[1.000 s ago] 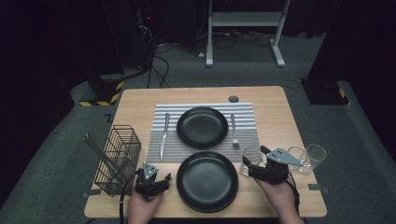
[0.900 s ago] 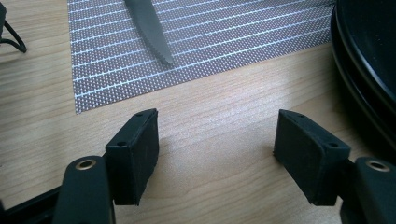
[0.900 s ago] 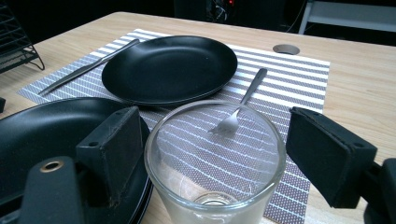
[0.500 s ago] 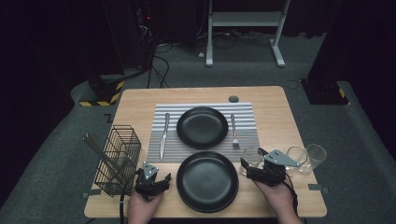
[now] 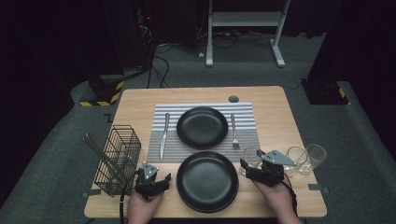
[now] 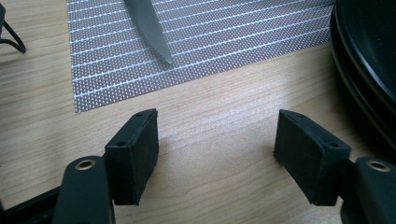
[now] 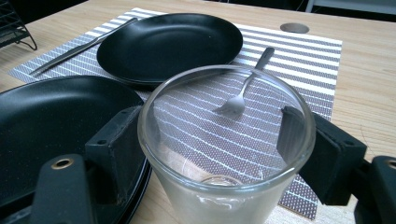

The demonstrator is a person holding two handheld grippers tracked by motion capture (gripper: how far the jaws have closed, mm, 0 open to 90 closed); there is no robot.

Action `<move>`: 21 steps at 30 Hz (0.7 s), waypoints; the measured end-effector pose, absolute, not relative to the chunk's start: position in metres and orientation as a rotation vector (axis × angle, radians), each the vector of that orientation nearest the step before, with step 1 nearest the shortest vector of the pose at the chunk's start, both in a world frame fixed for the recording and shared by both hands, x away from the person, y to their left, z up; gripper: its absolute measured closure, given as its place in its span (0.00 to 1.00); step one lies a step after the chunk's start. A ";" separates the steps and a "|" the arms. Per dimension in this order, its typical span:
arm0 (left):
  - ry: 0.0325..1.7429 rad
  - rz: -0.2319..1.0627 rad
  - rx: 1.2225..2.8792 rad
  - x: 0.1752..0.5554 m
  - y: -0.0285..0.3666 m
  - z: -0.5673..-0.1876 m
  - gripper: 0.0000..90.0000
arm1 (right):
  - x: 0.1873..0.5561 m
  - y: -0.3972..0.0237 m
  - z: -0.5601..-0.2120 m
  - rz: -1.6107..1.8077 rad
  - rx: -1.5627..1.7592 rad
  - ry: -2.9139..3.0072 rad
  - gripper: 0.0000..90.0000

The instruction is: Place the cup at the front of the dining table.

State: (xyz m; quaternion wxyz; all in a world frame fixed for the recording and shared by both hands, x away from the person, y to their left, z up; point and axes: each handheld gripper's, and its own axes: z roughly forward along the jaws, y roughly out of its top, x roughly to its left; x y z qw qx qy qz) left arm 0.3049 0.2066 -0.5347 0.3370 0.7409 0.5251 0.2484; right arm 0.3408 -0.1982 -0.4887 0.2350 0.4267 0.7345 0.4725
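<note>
Gently now: with right gripper [image 7: 219, 154] clasping the glass [image 7: 224, 144] beside the near plate [image 7: 56, 126], lift straight, stay upright, clear the fork [image 7: 243, 91]; left gripper [image 6: 219, 154] gaping, idle.

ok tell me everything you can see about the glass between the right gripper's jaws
The glass is a clear, round tumbler with a thick rim and a heavier base, empty and upright on the wooden table, just right of the near black plate. The right gripper straddles it, one black pad on each side; whether the pads press on it cannot be told. Through its wall show the striped placemat and the fork. Two similar glasses stand further right.
</note>
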 end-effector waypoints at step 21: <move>1.369 0.648 1.931 0.305 0.207 -0.535 0.34 | 0.342 -0.197 -0.491 1.261 1.159 2.017 0.30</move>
